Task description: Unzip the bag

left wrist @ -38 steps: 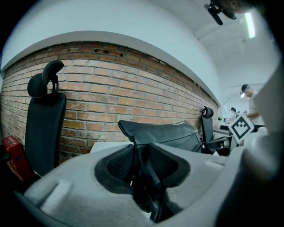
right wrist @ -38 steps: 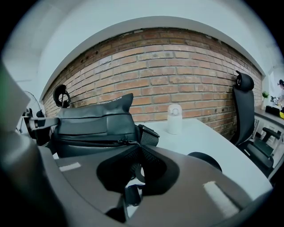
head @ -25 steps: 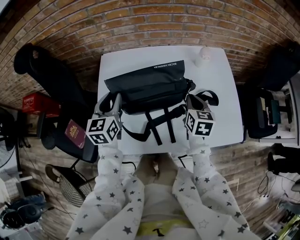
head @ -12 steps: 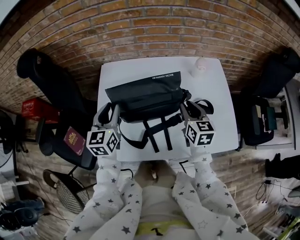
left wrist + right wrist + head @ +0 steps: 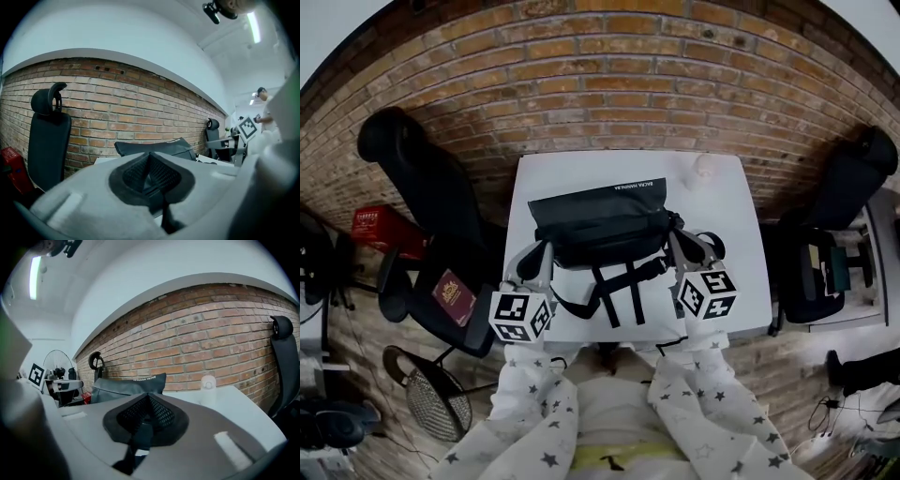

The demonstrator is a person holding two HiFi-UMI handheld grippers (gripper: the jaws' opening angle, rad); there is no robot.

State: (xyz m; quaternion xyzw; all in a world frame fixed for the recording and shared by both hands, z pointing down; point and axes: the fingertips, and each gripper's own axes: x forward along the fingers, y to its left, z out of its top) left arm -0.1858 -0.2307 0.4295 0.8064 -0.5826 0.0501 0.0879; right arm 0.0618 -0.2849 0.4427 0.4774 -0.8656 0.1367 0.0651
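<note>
Head view: bag (image 5: 605, 225) lies on white table (image 5: 736, 211), straps (image 5: 614, 291) trailing off its near side. Left gripper (image 5: 540, 258) is just beside the bag's left end, right gripper (image 5: 682, 246) just beside its right end.
Left gripper view: pads (image 5: 136, 171) just clamped together, nothing between them; bag beyond.
Right gripper view: jaws just closed too, empty; bag beyond.

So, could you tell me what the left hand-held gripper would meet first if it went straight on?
Probably the near end of the black fabric bag lying just ahead, though depth is hard to judge.
</note>
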